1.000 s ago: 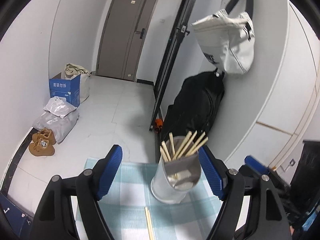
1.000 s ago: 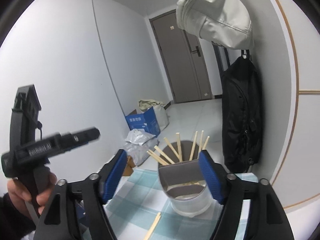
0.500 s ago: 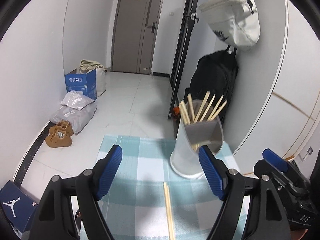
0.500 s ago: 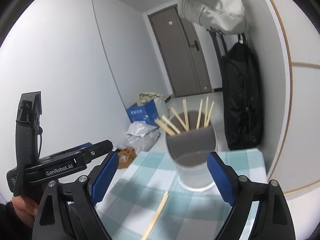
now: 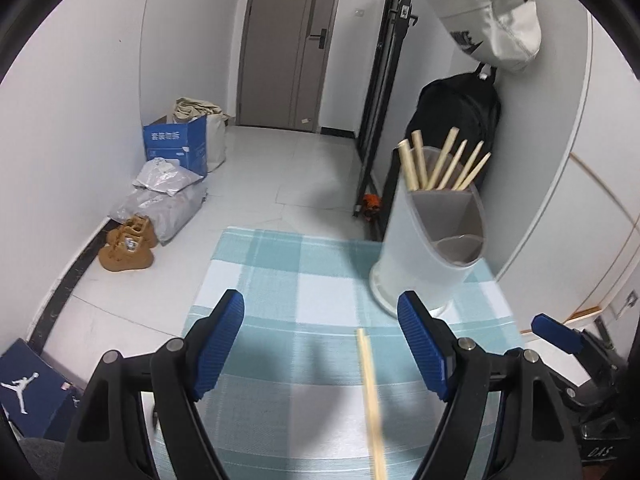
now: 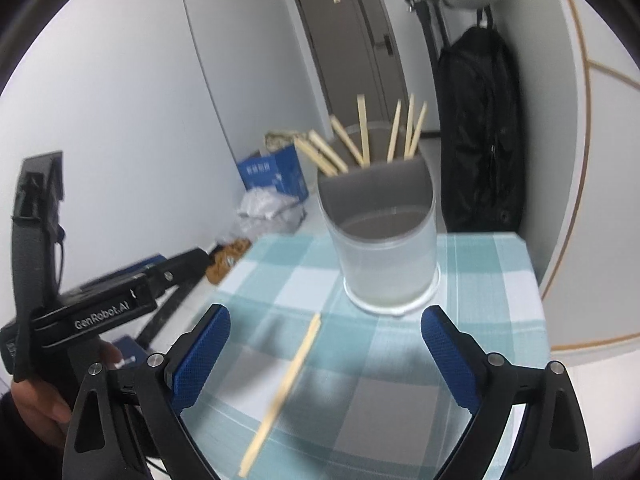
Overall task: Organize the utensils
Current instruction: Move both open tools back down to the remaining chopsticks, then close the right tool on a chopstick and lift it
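Observation:
A white two-compartment utensil holder (image 5: pixel 432 252) stands upright on the checked cloth, with several wooden chopsticks (image 5: pixel 444 164) in its rear compartment; it also shows in the right wrist view (image 6: pixel 386 240). One loose chopstick (image 5: pixel 372 396) lies on the cloth, also seen in the right wrist view (image 6: pixel 284 380). My left gripper (image 5: pixel 320 344) is open and empty above the cloth, the loose chopstick between its fingers. My right gripper (image 6: pixel 326 354) is open and empty, short of the holder, and sees the left gripper's body (image 6: pixel 100 308) at its left.
The teal checked cloth (image 5: pixel 288 280) covers a small table beside a white wall. On the floor beyond are a blue box (image 5: pixel 176 144), plastic bags (image 5: pixel 164 196) and brown shoes (image 5: pixel 128 244). A black backpack (image 5: pixel 452 120) and a white bag (image 5: pixel 488 12) hang by the wall.
Both grippers have drawn back from the holder and tilted down; the holder sits farther off and more of the loose chopstick shows. Both stay open and empty.

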{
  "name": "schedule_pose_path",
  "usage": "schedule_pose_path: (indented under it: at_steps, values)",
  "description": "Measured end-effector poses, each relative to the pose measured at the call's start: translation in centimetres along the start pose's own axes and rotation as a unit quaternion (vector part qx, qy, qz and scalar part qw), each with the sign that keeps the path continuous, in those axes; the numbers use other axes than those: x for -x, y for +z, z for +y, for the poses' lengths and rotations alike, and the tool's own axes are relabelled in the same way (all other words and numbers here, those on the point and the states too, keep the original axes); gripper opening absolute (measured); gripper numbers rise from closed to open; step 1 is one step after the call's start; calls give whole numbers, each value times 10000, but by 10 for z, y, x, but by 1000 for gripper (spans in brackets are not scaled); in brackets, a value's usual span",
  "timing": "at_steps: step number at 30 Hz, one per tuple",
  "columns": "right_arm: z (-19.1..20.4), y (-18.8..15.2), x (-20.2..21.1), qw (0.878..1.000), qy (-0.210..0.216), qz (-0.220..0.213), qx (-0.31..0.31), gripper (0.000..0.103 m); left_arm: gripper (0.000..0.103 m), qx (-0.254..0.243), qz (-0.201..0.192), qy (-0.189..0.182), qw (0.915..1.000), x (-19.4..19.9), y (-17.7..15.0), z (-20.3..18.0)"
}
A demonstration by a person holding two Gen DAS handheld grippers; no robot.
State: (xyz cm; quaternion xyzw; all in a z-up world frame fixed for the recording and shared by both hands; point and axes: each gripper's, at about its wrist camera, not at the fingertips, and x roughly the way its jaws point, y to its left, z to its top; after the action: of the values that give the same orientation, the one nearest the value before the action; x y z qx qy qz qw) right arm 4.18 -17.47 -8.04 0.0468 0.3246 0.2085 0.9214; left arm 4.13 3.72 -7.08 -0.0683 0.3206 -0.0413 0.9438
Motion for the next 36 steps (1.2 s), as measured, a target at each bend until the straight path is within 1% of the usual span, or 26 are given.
schedule_pose_path:
  at_steps: [4,8,11,14,15,16,18,19,21,23,25,26,28,31,33,36]
  values:
    - [-2,-6,-21,9990,-26,450,-59,97,75,60,142,111,9998,-8,-7,13]
    - [-2,-12,-43,9961,-35,876,-103,96,75,173,213,175,9995,-14,-3,24]
    - [3,-17,-59,9925,-121,1216,-18,92,75,181,246,240,9992,-19,-1,29]
    - [7,-22,-74,9880,-164,1532,99,74,75,353,317,212,9987,-23,-1,38]
    - [9,-24,-81,9853,-100,1704,110,63,75,451,354,163,9982,-24,0,43]
    - [10,-26,-86,9830,-48,1832,112,57,75,539,383,133,9977,-25,0,46]
    - [12,-29,-98,9787,-49,2046,130,54,75,732,450,120,9962,-26,2,53]
    - [14,-31,-101,9774,-36,2108,136,49,75,794,456,126,9957,-27,3,56]
    - [17,-31,-106,9760,-2,2169,171,45,75,938,417,119,9946,-25,4,61]
    - [21,-32,-111,9744,-104,2226,290,42,75,1056,422,89,9935,-26,5,64]
    - [25,-32,-115,9722,-183,2301,393,32,75,1141,451,46,9924,-27,5,65]
    - [27,-32,-118,9702,-245,2369,456,31,75,1163,454,36,9922,-26,6,65]
    - [29,-31,-119,9688,-365,2387,566,21,75,1141,420,47,9926,-25,7,65]
    - [32,-30,-125,9643,-505,2533,590,16,75,1115,338,17,9932,-21,9,65]
    - [33,-28,-128,9614,-571,2624,607,16,75,1135,314,-21,9930,-20,10,66]
    - [34,-25,-130,9603,-573,2665,602,15,75,1235,297,-61,9919,-19,11,70]
